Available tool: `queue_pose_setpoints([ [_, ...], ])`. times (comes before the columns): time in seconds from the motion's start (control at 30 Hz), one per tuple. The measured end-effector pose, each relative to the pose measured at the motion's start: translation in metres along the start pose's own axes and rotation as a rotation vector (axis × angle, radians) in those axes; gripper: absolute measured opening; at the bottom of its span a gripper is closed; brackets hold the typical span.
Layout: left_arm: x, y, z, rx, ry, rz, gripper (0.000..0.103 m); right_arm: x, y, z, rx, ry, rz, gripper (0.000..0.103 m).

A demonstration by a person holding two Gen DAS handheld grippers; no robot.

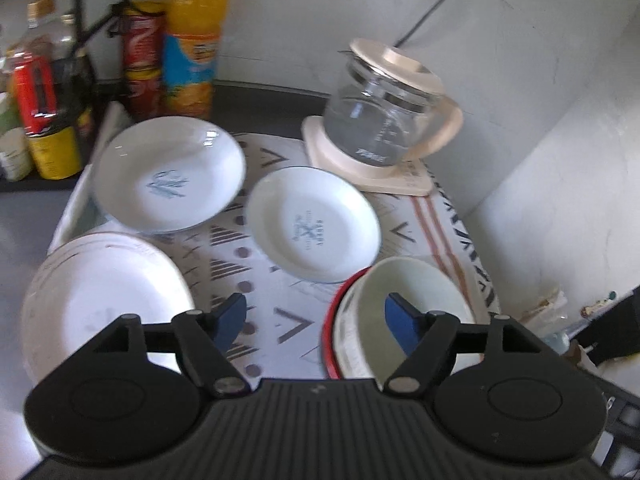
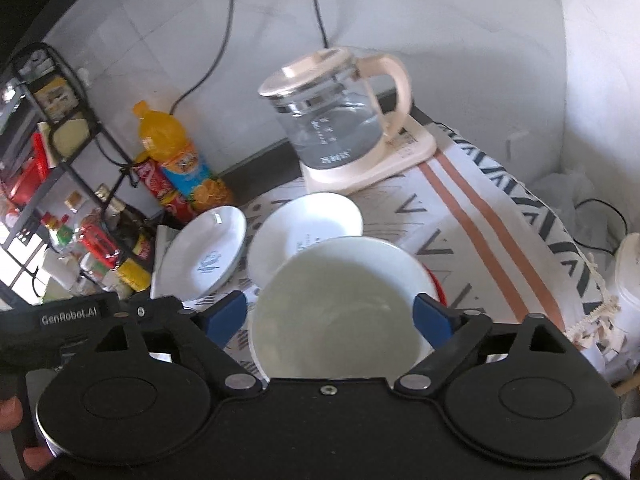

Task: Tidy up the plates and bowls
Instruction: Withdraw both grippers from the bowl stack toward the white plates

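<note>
My left gripper (image 1: 316,308) is open above a patterned cloth (image 1: 288,280), nothing between its blue fingers. A large white plate (image 1: 104,292) lies to its left. A white bowl (image 1: 408,292) nested in a red-rimmed dish (image 1: 332,308) sits under its right finger. Two small white plates lie behind: one with a leaf motif (image 1: 172,172), one with a blue mark (image 1: 312,224). My right gripper (image 2: 330,308) is open, its fingers straddling the white bowl (image 2: 340,292) without pressing on it. The two small plates (image 2: 208,256) (image 2: 308,220) lie beyond the bowl.
A glass kettle (image 1: 384,116) (image 2: 336,120) stands on its cream base at the back of the cloth. An orange drink bottle (image 1: 192,40), a red can and jars crowd the back left beside a black wire rack (image 2: 52,120). White walls close off the back and right.
</note>
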State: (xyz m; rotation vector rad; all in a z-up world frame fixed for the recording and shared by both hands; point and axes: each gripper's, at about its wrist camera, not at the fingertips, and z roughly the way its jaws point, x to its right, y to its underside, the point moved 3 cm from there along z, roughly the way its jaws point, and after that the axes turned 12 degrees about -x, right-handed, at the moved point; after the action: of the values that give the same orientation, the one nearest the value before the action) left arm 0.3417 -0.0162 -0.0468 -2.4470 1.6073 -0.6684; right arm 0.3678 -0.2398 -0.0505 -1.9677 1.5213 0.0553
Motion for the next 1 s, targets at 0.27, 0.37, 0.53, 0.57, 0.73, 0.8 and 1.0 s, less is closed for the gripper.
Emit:
queue_pose_setpoints([
  [0.27, -0.026, 0.027, -0.025, 0.041, -0.063, -0.065, 0.082, -0.018, 0.007, -0.001, -0.009, -0.005, -0.088, 0.099],
  [0.37, -0.030, 0.034, -0.033, 0.057, -0.088, -0.071, 0.083, -0.023, 0.010, -0.001, -0.020, -0.018, -0.098, 0.099],
  [0.53, -0.039, 0.043, -0.048, 0.085, -0.115, -0.112, 0.087, -0.033, 0.014, -0.003, -0.032, -0.025, -0.129, 0.099],
  [0.57, -0.041, 0.044, -0.050, 0.089, -0.113, -0.122, 0.087, -0.035, 0.015, -0.003, -0.027, -0.017, -0.135, 0.100],
  [0.73, -0.048, 0.054, -0.059, 0.087, -0.106, -0.154, 0.087, -0.046, 0.020, -0.008, 0.007, -0.014, -0.158, 0.099],
  [0.8, -0.052, 0.058, -0.063, 0.088, -0.080, -0.172, 0.087, -0.051, 0.021, -0.008, -0.001, -0.012, -0.178, 0.099],
  [1.0, -0.062, 0.072, -0.072, 0.110, -0.086, -0.203, 0.087, -0.067, 0.022, -0.001, -0.015, -0.008, -0.197, 0.100],
])
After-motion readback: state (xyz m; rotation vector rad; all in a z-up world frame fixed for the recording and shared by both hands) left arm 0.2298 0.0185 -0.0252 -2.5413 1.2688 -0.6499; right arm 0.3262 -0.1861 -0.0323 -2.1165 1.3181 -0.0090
